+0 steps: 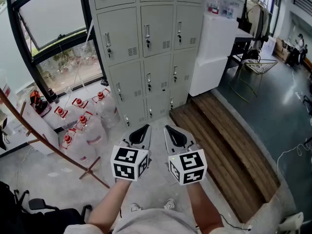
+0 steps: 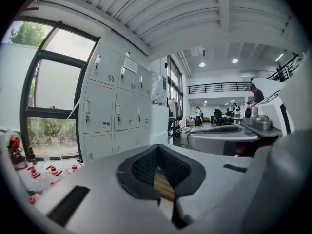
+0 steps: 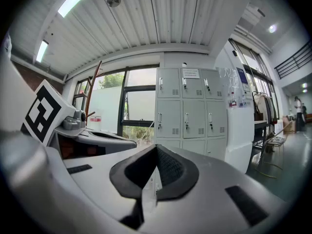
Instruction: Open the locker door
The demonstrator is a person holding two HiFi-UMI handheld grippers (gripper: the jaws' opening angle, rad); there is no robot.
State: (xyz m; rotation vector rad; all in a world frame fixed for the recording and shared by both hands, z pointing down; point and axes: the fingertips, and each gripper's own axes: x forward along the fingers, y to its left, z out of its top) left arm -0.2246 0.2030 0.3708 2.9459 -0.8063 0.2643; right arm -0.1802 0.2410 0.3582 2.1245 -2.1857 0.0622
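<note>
A bank of grey metal lockers (image 1: 146, 48) stands against the wall ahead, every door closed, each with a small handle and a vent. The same lockers (image 2: 117, 111) sit left of centre in the left gripper view, and the lockers (image 3: 192, 113) fill the middle of the right gripper view. My left gripper (image 1: 144, 127) and right gripper (image 1: 168, 127) are held side by side at waist height, pointing at the lockers and well short of them. Both are shut with nothing between the jaws, as the left gripper (image 2: 157, 150) and right gripper (image 3: 157, 148) show in their own views.
Several large water bottles with red caps (image 1: 80, 126) stand on the floor to the left under a window (image 1: 53, 28). A slanted wooden stand (image 1: 58, 155) crosses the lower left. A white cabinet (image 1: 214, 52) adjoins the lockers on the right, with a wooden platform (image 1: 224, 145) before it.
</note>
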